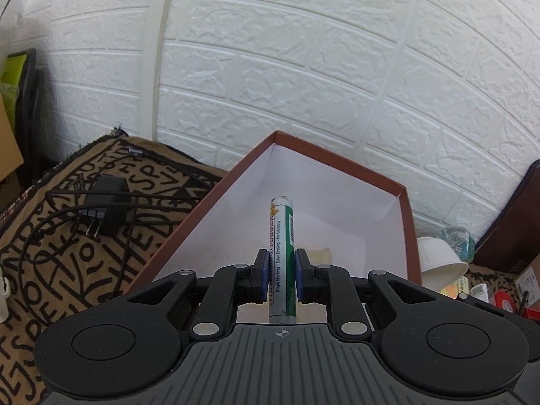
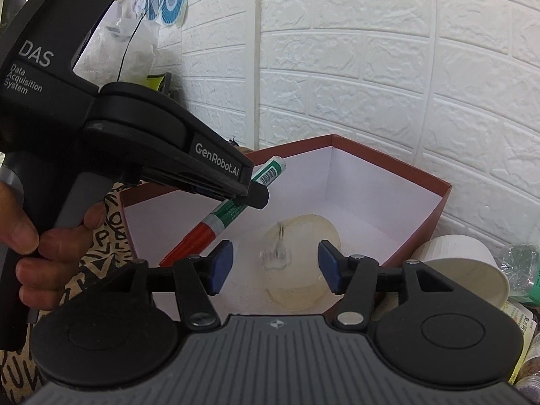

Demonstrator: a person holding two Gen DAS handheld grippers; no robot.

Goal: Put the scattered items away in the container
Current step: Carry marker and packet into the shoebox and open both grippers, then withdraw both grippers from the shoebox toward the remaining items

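Here, in the left wrist view, the left gripper (image 1: 281,275) sits low in the frame with a whiteboard marker (image 1: 282,253) standing lengthwise between its blue pads (image 1: 264,275). A thin gap seems to show on either side of the barrel, so the pads look loosened rather than pressing, though the gap is too narrow to be sure. The marker's near end is hidden behind the gripper body. Beyond it the brown box (image 1: 216,199) with a white inside fills the centre; its near wall is cut off by the gripper. At the left, a black charger (image 1: 103,207) and its cable lie on the patterned cloth (image 1: 67,270).

In the right wrist view, the right gripper (image 2: 276,268) is spread wide with nothing between its pads. Past it, inside the box (image 2: 398,172), lies a pale translucent disc (image 2: 300,260), blurred, and hard to identify. At the left, a hand (image 2: 44,239) holds the other gripper, whose finger covers the marker's (image 2: 236,207) middle. A white paper cup (image 2: 462,270) lies at the right, partly cut off.
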